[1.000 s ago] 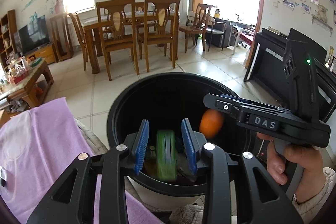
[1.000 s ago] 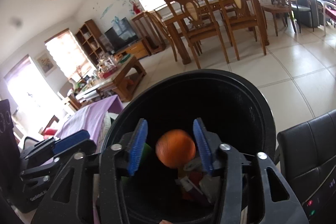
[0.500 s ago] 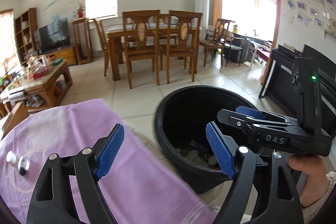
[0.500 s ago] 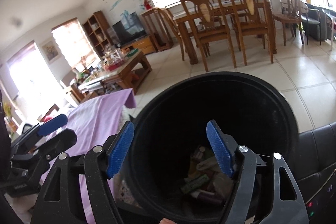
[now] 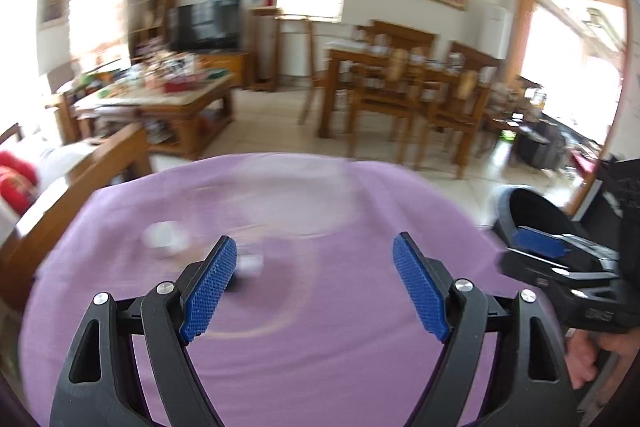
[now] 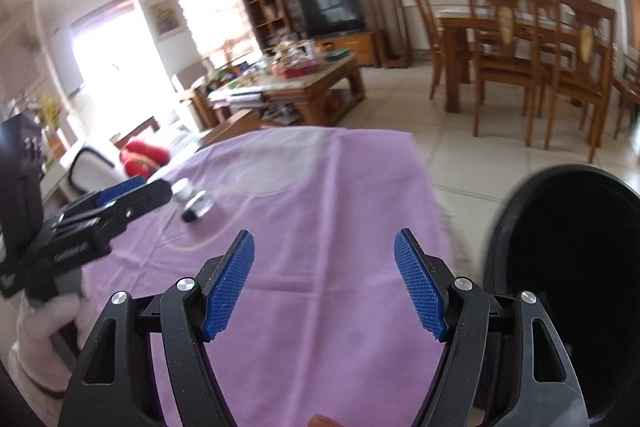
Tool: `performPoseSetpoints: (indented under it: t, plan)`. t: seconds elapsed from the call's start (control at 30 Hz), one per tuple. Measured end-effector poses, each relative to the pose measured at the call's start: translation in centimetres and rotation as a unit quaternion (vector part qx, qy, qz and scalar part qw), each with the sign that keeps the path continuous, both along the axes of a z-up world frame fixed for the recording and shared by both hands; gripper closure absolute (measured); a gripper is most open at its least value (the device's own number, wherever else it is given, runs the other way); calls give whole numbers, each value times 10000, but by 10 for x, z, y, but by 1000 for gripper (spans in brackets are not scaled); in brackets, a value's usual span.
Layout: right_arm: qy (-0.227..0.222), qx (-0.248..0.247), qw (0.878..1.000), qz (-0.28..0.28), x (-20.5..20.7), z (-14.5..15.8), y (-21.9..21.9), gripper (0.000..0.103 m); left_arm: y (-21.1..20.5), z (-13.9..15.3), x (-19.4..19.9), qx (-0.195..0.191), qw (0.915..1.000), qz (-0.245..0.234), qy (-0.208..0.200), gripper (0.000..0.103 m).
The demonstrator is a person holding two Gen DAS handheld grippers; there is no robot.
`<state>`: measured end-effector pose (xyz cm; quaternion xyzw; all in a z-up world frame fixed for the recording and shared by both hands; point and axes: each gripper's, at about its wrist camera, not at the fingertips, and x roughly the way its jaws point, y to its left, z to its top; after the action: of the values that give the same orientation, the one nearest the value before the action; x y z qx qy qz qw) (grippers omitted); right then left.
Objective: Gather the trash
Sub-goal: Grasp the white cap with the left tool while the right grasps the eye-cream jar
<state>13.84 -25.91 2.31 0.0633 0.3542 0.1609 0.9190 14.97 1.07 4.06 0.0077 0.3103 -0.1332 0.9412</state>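
Both grippers wide and empty over the purple cloth [image 6: 340, 187], left gripper [image 5: 314, 285] and right gripper [image 6: 324, 285]; black bin [image 6: 568, 267] at right; remaining trash, a small bottle [image 6: 198, 205] and white piece [image 5: 162, 239], uncollected.

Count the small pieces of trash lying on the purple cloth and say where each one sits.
2: a white piece and a dark-ended one, side by side near the left gripper. Blur may hide others.
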Motion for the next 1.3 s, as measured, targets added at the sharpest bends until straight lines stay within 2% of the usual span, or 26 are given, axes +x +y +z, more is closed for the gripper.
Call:
performPoseSetpoints:
  t: [0.07,0.2,0.37,0.43,0.5,0.53,0.6,0.77,0.9,0.93,0.97,1.2,1.3]
  plan:
    - [57,-161,9995,284,13,-1,32,31,26,-5,16,114,9994,277,147,23]
    - [143,-557,9947,850,39,-5,94,31,70,-26,60,246,9958,553,688,24]
    - [249,-995,9858,1333,66,-22,152,31,79,-47,90,496,9936,371,946,24]
    - [318,-1175,9810,1508,79,-29,171,31,81,-56,99,540,9926,321,1044,30]
    - [351,-1328,9767,1648,90,-34,188,31,83,-63,101,522,9910,256,1205,41]
    - [381,-1432,9741,1707,97,-38,196,31,84,-63,100,494,9911,239,1217,41]
    - [416,-1577,9703,1787,106,-45,202,31,86,-62,100,478,9915,231,1185,51]
    - [486,-1707,9649,1936,123,-59,211,31,97,-60,99,274,9925,399,1124,63]
    - [440,-1788,9625,1992,129,-62,221,33,107,-52,91,127,9954,537,781,65]
    - [474,-1797,9615,2025,131,-63,223,38,109,-51,91,75,9955,535,773,65]
    - [532,-1791,9604,2066,132,-65,225,46,110,-50,94,50,9956,529,776,65]
    - [665,-1621,9655,1926,133,-66,224,47,114,-53,95,13,9942,439,979,66]
    - [698,-1391,9703,1852,125,-59,217,47,115,-53,97,-17,9941,427,1000,66]
